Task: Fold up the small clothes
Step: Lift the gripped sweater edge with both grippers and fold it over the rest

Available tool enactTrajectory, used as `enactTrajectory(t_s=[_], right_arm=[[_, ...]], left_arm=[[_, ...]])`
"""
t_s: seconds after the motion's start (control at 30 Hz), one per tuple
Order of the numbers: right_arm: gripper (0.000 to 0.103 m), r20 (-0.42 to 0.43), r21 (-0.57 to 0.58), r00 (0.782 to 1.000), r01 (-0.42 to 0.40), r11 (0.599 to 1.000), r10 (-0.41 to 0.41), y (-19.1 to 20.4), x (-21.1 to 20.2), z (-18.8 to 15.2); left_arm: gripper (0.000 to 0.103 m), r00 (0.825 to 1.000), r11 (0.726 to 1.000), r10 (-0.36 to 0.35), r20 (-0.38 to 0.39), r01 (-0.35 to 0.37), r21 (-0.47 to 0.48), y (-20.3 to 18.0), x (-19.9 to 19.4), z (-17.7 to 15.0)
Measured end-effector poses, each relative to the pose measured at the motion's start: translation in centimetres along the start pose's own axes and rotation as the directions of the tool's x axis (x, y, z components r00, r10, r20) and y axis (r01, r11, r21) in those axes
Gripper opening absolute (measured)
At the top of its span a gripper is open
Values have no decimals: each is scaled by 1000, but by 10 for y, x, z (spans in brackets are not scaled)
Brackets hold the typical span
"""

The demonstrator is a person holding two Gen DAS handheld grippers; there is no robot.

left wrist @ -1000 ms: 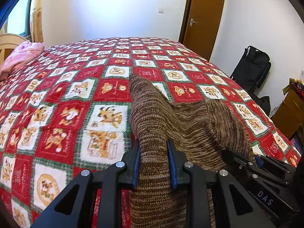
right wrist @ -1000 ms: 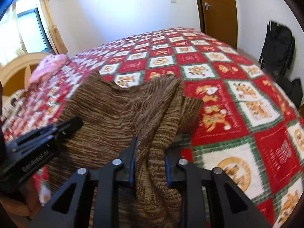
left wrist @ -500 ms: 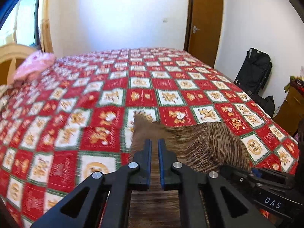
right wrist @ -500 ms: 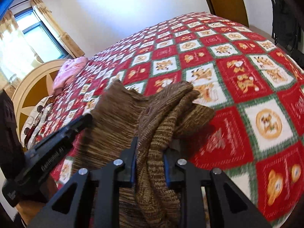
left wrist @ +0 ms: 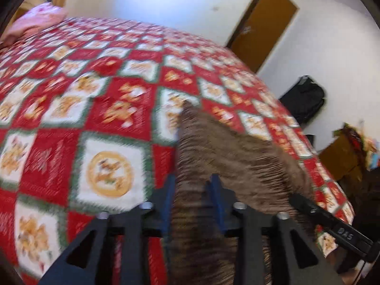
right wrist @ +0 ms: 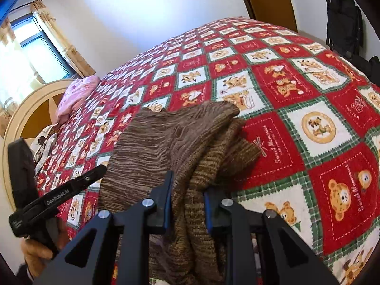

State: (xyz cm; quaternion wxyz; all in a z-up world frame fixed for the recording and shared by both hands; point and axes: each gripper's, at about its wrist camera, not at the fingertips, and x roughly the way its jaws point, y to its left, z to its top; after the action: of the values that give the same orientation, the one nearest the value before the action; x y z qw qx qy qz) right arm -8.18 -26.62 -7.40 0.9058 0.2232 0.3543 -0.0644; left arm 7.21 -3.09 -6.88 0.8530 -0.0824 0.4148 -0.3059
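We are working on the brown knitted garment [right wrist: 166, 147], which is lying bunched on the red patchwork bedspread [right wrist: 308, 90] at the near edge of the bed, its far corner pointing toward the pink pillow [right wrist: 76, 95] by the headboard. A second ago our left claw [left wrist: 193, 199] was pinching the garment's near left part and half a second ago it was pressed fully together on it; now its jaws have just been opening and are standing apart, with the knit still passing between them but, as far as the blurred left view is showing, no longer squeezed. We are judging that this side of the fold is being laid down and released. Our right claw [right wrist: 186, 204] is clamping a thick rolled bunch of the garment's right part, as it was a second ago, so that side is not yet set down. The garment is stretching away from both claws across the bedspread. Beyond it, a brown door [left wrist: 261, 23] and a black bag [left wrist: 304, 99] are standing past the bed.
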Motion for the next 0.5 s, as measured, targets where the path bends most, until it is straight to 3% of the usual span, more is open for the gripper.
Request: enactTrajectory(t_s=[0.07, 0.1, 0.23, 0.33, 0.37, 0.4, 0.5], right_arm=[[25, -2, -3, 1000, -10, 1000, 10, -2, 0, 1], [25, -4, -1, 1000, -15, 1000, 15, -3, 0, 0], [25, -15, 11, 999, -30, 999, 30, -10, 4, 0], [25, -26, 15, 999, -27, 1000, 27, -14, 11, -2], [25, -30, 16, 999, -24, 1000, 25, -16, 13, -3], [25, -35, 19, 999, -22, 1000, 23, -18, 14, -3], [25, -42, 34, 999, -8, 999, 10, -22, 18, -5]], left_arm=[[77, 1000, 999, -12, -1, 12, 37, -8, 7, 2], [80, 1000, 999, -8, -12, 8, 44, -8, 10, 3], [80, 995, 1000, -12, -101, 9, -26, 4, 37, -3], [80, 998, 998, -31, -62, 27, -51, 5, 39, -3], [68, 997, 997, -44, -57, 41, -60, 4, 39, -2], [43, 995, 994, -76, -60, 71, -79, 4, 40, -1], [36, 996, 994, -71, -55, 67, -84, 2, 39, -5]])
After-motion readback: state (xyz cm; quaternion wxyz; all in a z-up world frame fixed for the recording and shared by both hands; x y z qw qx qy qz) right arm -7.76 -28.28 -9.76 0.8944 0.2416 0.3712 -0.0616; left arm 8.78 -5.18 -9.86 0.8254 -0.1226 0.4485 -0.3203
